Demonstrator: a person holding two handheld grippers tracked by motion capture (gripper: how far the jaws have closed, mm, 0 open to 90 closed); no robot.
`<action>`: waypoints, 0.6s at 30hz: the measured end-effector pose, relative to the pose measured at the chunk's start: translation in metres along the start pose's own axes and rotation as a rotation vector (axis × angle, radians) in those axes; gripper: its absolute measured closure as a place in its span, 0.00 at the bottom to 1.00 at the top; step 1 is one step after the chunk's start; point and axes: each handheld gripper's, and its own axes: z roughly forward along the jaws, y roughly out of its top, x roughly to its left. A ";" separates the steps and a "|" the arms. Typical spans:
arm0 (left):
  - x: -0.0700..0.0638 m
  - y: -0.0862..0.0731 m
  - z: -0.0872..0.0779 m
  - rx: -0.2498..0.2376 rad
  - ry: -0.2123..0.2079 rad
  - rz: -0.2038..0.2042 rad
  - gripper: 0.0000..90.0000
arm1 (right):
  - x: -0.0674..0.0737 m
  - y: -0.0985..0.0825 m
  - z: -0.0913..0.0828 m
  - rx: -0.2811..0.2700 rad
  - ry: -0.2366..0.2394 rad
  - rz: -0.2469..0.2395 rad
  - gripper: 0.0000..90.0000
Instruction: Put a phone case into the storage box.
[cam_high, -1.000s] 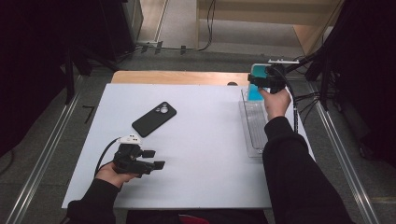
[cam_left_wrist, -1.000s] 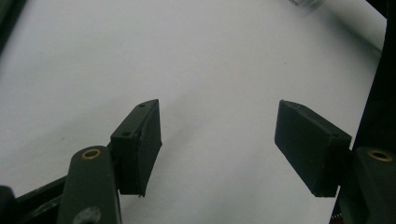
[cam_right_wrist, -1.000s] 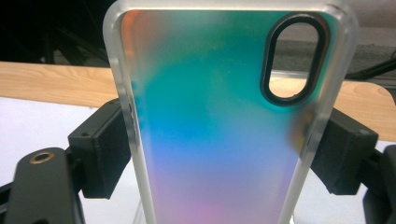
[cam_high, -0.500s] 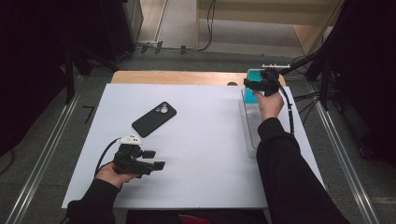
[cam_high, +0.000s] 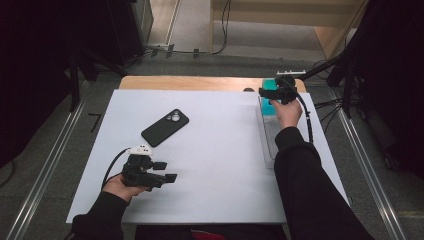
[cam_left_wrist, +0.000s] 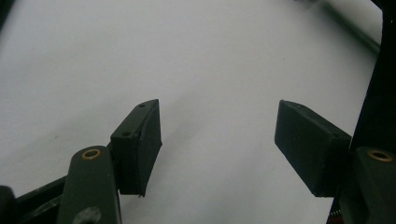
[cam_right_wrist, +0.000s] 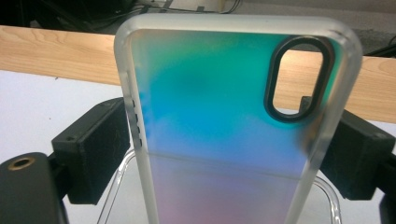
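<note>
My right gripper (cam_high: 267, 95) is at the table's far right, and a translucent phone case (cam_right_wrist: 210, 130) shading from teal to blue stands upright between its pads (cam_right_wrist: 93, 149). Its jaws have just been opening a little, but both pads still touch the case's sides. The case (cam_high: 269, 107) hangs over the far end of a clear plastic tray (cam_high: 270, 145). A black phone (cam_high: 165, 127) lies camera side up left of centre. My left gripper (cam_high: 167, 171) rests near the front left, open, with bare white table between its pads (cam_left_wrist: 140, 144).
The white table top (cam_high: 225, 150) has a wooden strip (cam_high: 190, 82) along its far edge. The clear tray's rim (cam_right_wrist: 114, 186) lies just under the case. Cables and dark stands crowd the floor beyond the right corner (cam_high: 330, 65).
The right hand has come slightly down and left with the case, bringing it lower over the tray's far end. The left hand and the black phone have not moved.
</note>
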 end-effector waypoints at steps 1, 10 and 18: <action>0.000 0.000 0.000 -0.003 -0.001 0.000 0.35 | 0.000 0.000 0.000 0.003 0.003 0.007 0.02; 0.001 0.000 -0.001 -0.006 0.007 -0.007 0.35 | -0.004 0.003 -0.011 0.004 0.032 0.029 0.00; 0.002 0.000 0.000 -0.006 0.009 -0.010 0.35 | -0.005 0.011 -0.045 0.020 0.049 0.022 0.00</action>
